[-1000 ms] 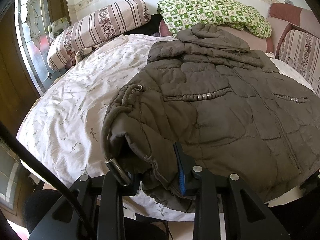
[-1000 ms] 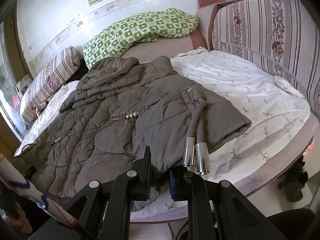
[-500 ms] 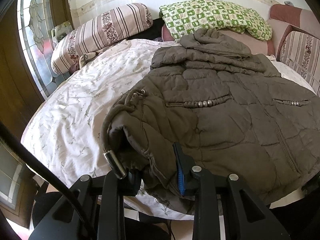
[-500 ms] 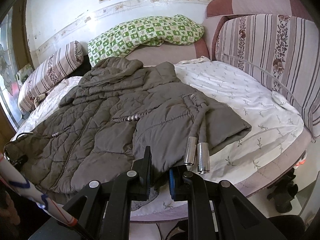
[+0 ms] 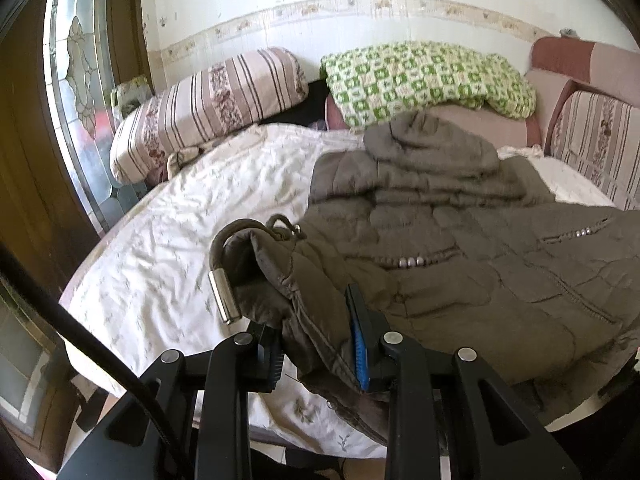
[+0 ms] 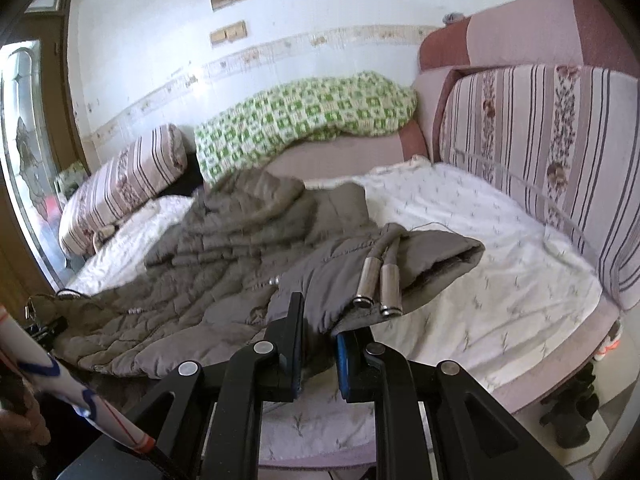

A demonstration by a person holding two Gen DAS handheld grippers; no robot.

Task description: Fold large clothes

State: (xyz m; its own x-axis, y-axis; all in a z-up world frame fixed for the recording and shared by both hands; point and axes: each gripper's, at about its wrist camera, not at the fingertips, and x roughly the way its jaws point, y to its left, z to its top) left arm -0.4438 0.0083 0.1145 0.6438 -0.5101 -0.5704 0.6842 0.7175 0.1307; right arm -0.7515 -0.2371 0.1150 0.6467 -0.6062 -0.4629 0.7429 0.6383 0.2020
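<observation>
Both the left gripper (image 5: 316,344) and right gripper (image 6: 318,344), clamped on the jacket (image 5: 460,264) hem, have lifted it off the bed (image 5: 168,248), starting the fold.

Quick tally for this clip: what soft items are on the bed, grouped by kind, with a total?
Quilted brown jacket: 1
Striped bolster pillow: 1
Green checked pillow: 1
White floral sheet: 1
Total: 4

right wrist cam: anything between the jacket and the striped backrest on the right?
Only bare floral bedsheet between the quilted jacket and the striped backrest; the right wrist view shows nothing lying on that stretch.
</observation>
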